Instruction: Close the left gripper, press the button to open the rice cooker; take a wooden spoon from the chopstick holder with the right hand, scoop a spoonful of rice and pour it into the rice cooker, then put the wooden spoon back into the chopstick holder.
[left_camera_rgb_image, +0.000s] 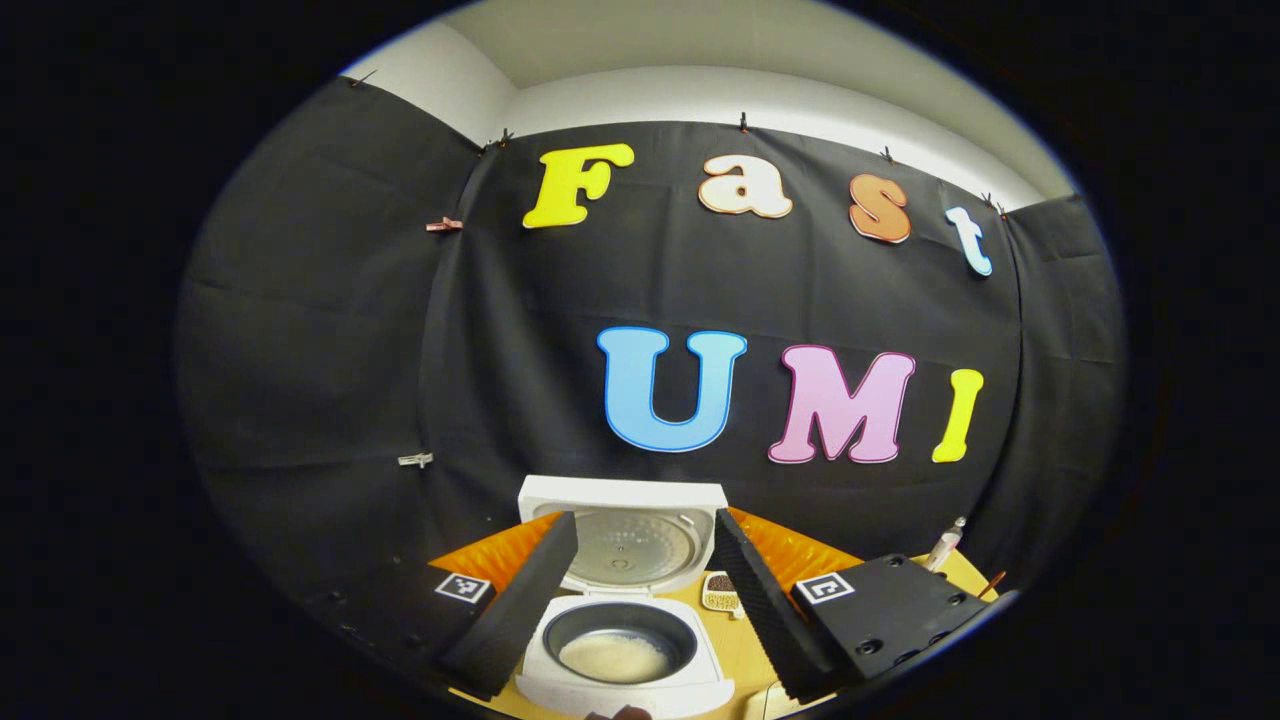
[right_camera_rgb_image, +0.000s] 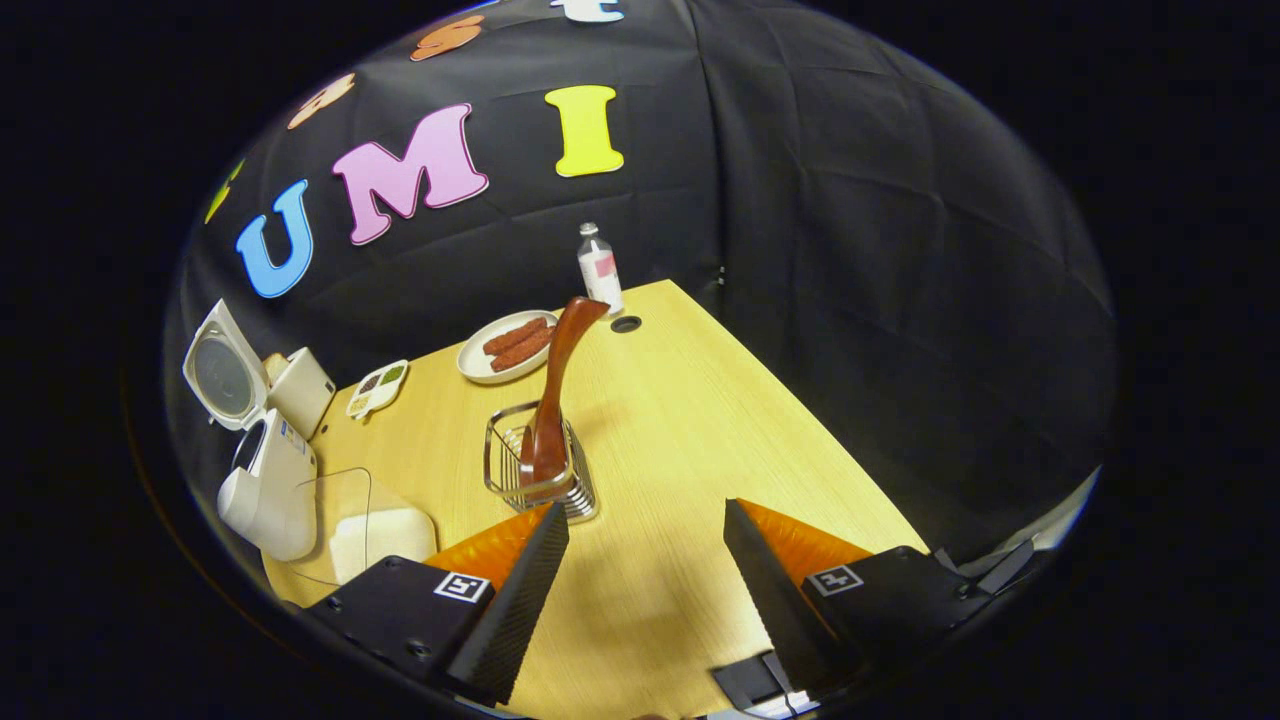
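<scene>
**Cooker open, spoon in the holder**

In the left gripper view, the left gripper (left_camera_rgb_image: 640, 590) hangs with its fingers spread wide above the white rice cooker (left_camera_rgb_image: 625, 640). The cooker's lid (left_camera_rgb_image: 625, 535) stands upright at the back, and a layer of rice (left_camera_rgb_image: 615, 657) lies in the dark inner pot.

In the right gripper view, the right gripper (right_camera_rgb_image: 645, 570) is also spread and grips nothing. Just ahead of it on the wooden table (right_camera_rgb_image: 720, 430) stands the wire chopstick holder (right_camera_rgb_image: 540, 480), with the wooden spoon (right_camera_rgb_image: 555, 390) inside it, handle leaning up and back. A plate of sausages (right_camera_rgb_image: 505, 345), a small bottle (right_camera_rgb_image: 598, 268) and a sectioned dish (right_camera_rgb_image: 377, 388) sit farther back. The open cooker stands at the left edge, with a clear container of rice (right_camera_rgb_image: 370, 525) beside it.
</scene>
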